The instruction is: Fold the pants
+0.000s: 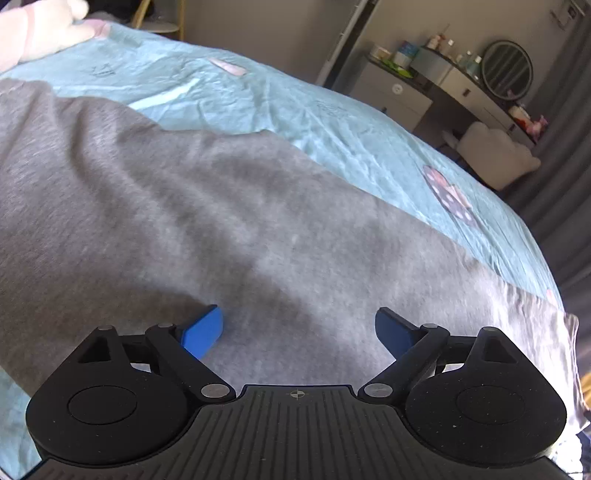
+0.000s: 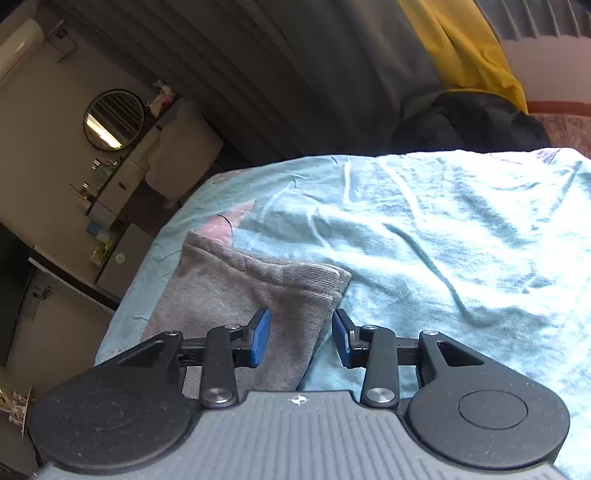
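Observation:
Grey knit pants [image 1: 207,206] lie spread across a light blue bedsheet [image 1: 332,122], filling most of the left wrist view. My left gripper [image 1: 299,328] hovers just over the fabric, open wide, with nothing between its blue pads [image 1: 205,332]. In the right wrist view a pant leg [image 2: 229,295] ends in a ribbed cuff [image 2: 280,273] on the bedsheet [image 2: 461,258]. My right gripper [image 2: 301,336] stands partly open over the leg's right edge. The fabric edge lies below the gap and the pads [image 2: 260,336] do not press on it.
A dresser with a round mirror [image 1: 508,70] and a pale padded stool [image 1: 495,151] stand beyond the bed's far side. Grey curtains [image 2: 258,74], a yellow cloth [image 2: 469,51] and a dark garment [image 2: 469,122] lie past the bed edge. A pale pink soft object [image 1: 40,29] rests at the top left.

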Motion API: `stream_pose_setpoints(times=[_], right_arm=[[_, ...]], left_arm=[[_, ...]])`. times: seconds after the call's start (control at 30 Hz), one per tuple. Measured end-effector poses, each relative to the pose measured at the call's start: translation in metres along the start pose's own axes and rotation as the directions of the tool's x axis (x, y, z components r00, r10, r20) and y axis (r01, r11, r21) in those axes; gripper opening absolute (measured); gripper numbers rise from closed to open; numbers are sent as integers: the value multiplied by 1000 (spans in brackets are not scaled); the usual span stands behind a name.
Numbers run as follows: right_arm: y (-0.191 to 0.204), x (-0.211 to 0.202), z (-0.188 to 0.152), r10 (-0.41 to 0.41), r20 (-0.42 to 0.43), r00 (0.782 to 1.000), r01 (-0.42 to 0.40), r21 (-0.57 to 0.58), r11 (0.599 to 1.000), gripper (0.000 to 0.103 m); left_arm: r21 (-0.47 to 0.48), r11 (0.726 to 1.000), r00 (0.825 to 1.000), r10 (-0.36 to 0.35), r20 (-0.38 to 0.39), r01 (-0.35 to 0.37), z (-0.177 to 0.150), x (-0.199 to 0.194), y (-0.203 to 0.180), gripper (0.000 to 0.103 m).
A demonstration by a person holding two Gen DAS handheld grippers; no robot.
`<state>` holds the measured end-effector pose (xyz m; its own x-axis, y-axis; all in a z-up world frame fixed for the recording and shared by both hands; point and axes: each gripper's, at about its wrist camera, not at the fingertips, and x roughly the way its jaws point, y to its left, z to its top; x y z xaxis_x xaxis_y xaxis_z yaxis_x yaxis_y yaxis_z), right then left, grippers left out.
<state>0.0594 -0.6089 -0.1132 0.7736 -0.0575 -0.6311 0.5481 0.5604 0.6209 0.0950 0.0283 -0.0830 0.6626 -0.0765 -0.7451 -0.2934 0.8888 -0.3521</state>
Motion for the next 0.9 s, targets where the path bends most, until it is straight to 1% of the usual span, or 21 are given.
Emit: stream_pose_setpoints(times=[0.07, 0.1, 0.23, 0.3, 0.33, 0.37, 0.4, 0.47, 0.53, 0.6, 0.63, 0.67, 0.7, 0.77, 0.83, 0.87, 0.9], right_arm=[[-1, 18, 4, 21, -27, 999, -21, 16, 1000, 37], [-3, 23, 6, 30, -24, 999, -30, 26, 999, 37], [-4, 37, 11, 90, -25, 996, -88, 48, 995, 37], [1, 39, 12, 110, -28, 993, -110, 13, 994, 36], [3, 40, 11, 112, -27, 993, -113, -13, 994, 27], [4, 40, 11, 110, -28, 994, -111, -35, 993, 24], [4, 41, 10, 108, -31, 994, -110, -45, 993, 23], [0, 40, 10, 124, -30, 992, -124, -30, 992, 23], [-1, 39, 11, 122, -36, 992, -123, -7, 992, 24], [-2, 37, 12, 121, -43, 992, -121, 0, 993, 27], [-1, 37, 13, 117, -48, 992, -117, -10, 993, 31], [0, 35, 12, 117, -53, 992, -119, -23, 993, 32], [1, 34, 11, 118, -57, 991, -120, -38, 992, 34], [3, 32, 9, 109, -64, 992, -113, -72, 991, 35], [5, 29, 6, 98, -65, 993, -104, -104, 989, 35], [6, 29, 5, 94, -64, 994, -100, -111, 989, 35], [8, 28, 3, 90, -60, 994, -96, -115, 989, 35]], left_arm=[[-7, 1000, 1000, -23, -16, 23, 0, -1, -6, 95], [-20, 999, 1000, -25, -17, 25, -1, -1, -8, 95], [-68, 998, 1000, 0, -20, -1, 0, -1, -9, 95], [-60, 998, 1000, 17, -19, -18, 0, 0, -13, 95], [-40, 999, 1000, 22, -19, -23, -1, 1, -17, 95], [-13, 1000, 999, 26, -22, -26, -1, 1, -22, 95], [16, 999, 999, 29, -17, -29, -2, 2, -29, 95], [67, 998, 1000, 13, 3, -13, -3, 2, -42, 95], [125, 992, 1000, 10, 22, -12, -1, 6, -57, 95], [178, 983, 999, 26, 48, -34, 5, 15, -68, 95], [187, 981, 997, 46, 69, -58, 10, 19, -69, 94], [181, 980, 994, 69, 87, -83, 17, 24, -67, 94], [156, 982, 991, 95, 97, -109, 27, 30, -61, 94], [82, 987, 986, 125, 113, -135, 47, 38, -41, 92], [14, 987, 979, 160, 126, -163, 65, 45, -18, 91], [11, 984, 979, 174, 109, -176, 75, 51, -7, 88], [25, 980, 977, 196, 88, -199, 82, 59, 1, 82]])
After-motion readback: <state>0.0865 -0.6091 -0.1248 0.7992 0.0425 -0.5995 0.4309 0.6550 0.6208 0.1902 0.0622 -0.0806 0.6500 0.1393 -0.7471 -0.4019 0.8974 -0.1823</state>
